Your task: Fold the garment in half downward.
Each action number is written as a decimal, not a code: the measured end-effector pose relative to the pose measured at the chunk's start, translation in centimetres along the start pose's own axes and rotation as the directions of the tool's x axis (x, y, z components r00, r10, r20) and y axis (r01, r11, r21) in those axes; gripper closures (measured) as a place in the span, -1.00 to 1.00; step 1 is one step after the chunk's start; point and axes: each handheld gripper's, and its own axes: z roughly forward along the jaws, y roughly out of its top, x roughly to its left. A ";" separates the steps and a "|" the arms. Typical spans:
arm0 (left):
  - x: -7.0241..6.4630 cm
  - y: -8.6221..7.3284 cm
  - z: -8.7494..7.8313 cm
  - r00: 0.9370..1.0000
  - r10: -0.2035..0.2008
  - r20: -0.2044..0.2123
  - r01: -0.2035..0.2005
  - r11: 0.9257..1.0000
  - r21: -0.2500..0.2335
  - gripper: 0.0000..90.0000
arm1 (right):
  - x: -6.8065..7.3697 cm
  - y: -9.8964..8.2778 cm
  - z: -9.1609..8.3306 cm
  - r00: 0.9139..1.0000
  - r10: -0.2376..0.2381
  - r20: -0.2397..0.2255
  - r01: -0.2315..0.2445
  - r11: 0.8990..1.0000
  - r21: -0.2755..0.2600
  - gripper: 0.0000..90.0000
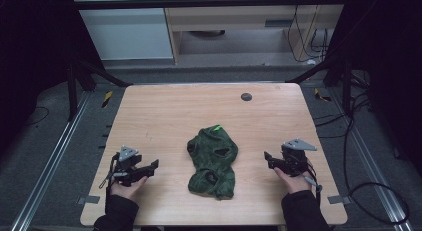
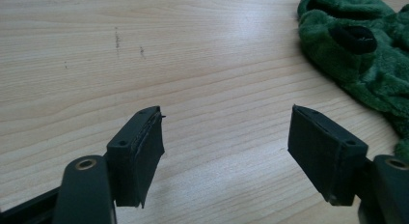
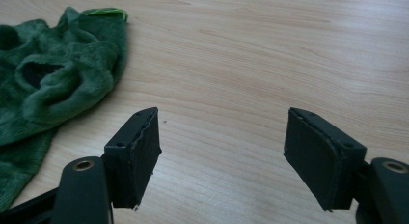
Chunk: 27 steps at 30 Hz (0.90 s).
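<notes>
On the middle of the pale wooden table (image 1: 164, 111) lies a crumpled green fleece garment (image 1: 212, 162), bunched into a long heap that runs from mid-table toward the person's edge, with dark openings showing among its folds and a small bright green tag (image 1: 216, 127) at its far end. To its left, the left gripper (image 1: 151, 166) is held in the person's left hand (image 1: 128, 185) just above the tabletop, its jaws pointing inward toward the cloth but well short of it. In the left gripper view those two black jaws stand wide apart with bare wood between them, and the garment (image 2: 359, 55) sits off to the upper right, clear of both pads. To the right of the cloth, the right gripper (image 1: 269, 159) is held in the right hand (image 1: 291, 181), likewise aimed inward and apart from the fabric. The right gripper view shows its jaws spread wide over bare wood as well, gripping nothing, with the garment (image 3: 53, 84) at the upper left and its green tag (image 3: 107, 11) at the top edge of the heap. Near the far edge of the table sits a small dark round disc (image 1: 246, 96). Dark sleeves cover both forearms at the near edge.
</notes>
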 end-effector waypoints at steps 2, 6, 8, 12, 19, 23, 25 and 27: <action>-0.2 0.0 0.0 1.000 0.003 0.006 -0.003 1.000 -0.001 -0.37 | 0.3 -0.1 -0.2 1.000 0.000 -0.010 0.000 1.000 -0.001 -0.39; -0.6 0.0 -0.1 1.000 0.011 0.017 -0.011 1.000 -0.001 -0.37 | 0.9 0.0 -0.7 1.000 -0.015 -0.023 0.015 1.000 -0.011 -0.40; -0.7 0.0 -0.2 1.000 0.016 0.027 -0.016 1.000 -0.003 -0.37 | 1.2 0.1 -1.0 0.999 -0.023 -0.023 0.023 1.000 -0.011 -0.36; -0.9 0.2 -0.3 0.999 0.024 0.040 -0.024 1.000 -0.010 -0.35 | 2.0 0.6 -1.5 0.999 -0.031 -0.037 0.030 0.999 -0.023 -0.21; -1.4 1.0 0.2 0.997 0.047 0.058 -0.047 0.999 -0.004 -0.28 | 2.5 1.1 -1.5 0.995 -0.054 -0.081 0.051 0.998 -0.034 -0.08; -1.8 1.4 0.2 0.996 0.064 0.065 -0.063 0.998 -0.010 -0.26 | 2.7 1.3 -1.4 0.993 -0.051 -0.104 0.048 0.998 -0.029 -0.06; -1.9 1.7 0.2 0.996 0.065 0.069 -0.064 0.998 -0.015 -0.26 | 2.8 1.5 -1.3 0.993 -0.055 -0.105 0.053 0.998 -0.029 -0.04; -2.0 2.1 0.2 0.995 0.068 0.073 -0.066 0.998 -0.022 -0.25 | 2.8 1.8 -1.2 0.993 -0.055 -0.109 0.052 0.998 -0.028 -0.04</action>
